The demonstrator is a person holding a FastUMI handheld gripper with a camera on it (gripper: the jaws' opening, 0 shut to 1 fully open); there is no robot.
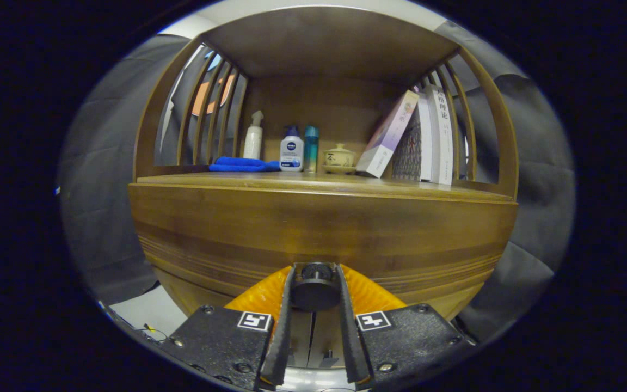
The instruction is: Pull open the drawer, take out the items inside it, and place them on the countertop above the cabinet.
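A wooden cabinet stands right in front of me, its drawer front [319,234] a wide brown panel. A round dark knob [315,286] sticks out from the drawer front's lower middle. My gripper [315,275] has both fingers pressed against the knob's sides, shut on it. The drawer looks closed, so its contents are hidden. Above the drawer lies the wooden countertop [324,182] under a shelf roof.
On the countertop stand a folded blue cloth [240,164], a white spray bottle [253,137], a white bottle with a blue cap [292,149], a teal bottle [311,148], a lidded ceramic cup [339,158] and leaning books [419,139]. Slatted sides enclose both ends.
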